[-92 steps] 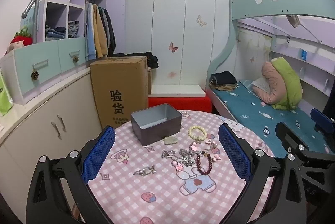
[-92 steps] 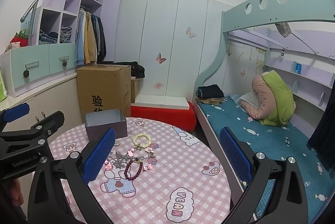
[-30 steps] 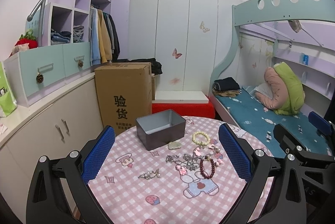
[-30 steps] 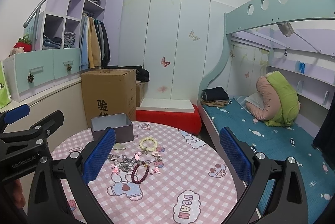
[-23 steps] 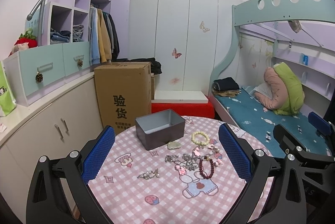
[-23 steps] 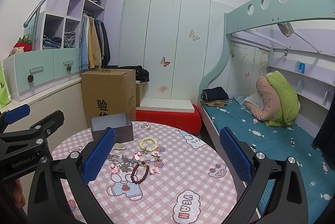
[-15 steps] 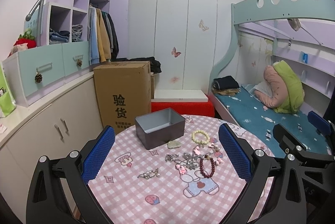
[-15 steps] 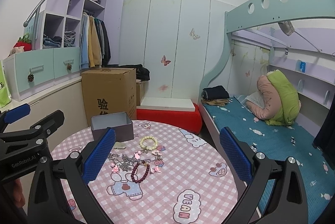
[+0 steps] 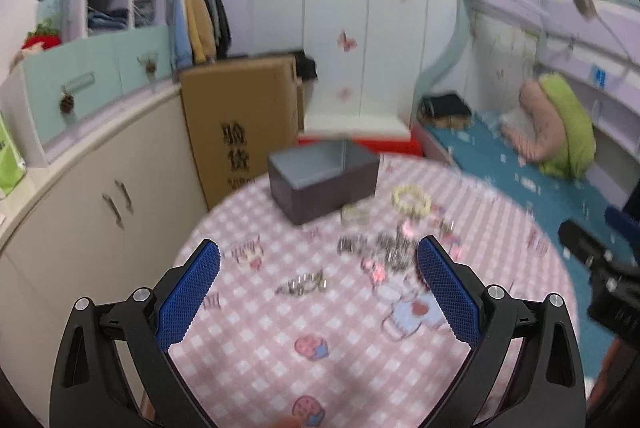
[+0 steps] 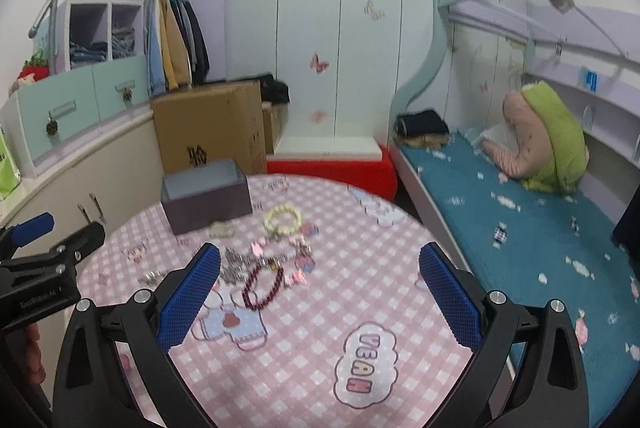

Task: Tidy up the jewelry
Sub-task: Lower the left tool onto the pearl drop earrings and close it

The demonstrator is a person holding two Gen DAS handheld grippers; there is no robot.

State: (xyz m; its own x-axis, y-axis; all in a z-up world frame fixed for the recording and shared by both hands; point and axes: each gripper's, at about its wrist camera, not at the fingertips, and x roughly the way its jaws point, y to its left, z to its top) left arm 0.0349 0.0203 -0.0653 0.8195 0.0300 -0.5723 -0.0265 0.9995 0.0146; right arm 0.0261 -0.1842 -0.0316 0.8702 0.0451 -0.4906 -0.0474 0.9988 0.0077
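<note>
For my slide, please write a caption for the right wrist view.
Open right hand-held gripper above a pink checked table, with a dark red bracelet, a cream bracelet and a grey box.

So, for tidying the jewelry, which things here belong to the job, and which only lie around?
Belong to the job:
- grey box, open
- pale bead bracelet
- dark red bead bracelet
- silver chains
- small silver piece, apart from the rest

Only around:
- cardboard box
- folded clothes on the bed
- hanging jackets
</note>
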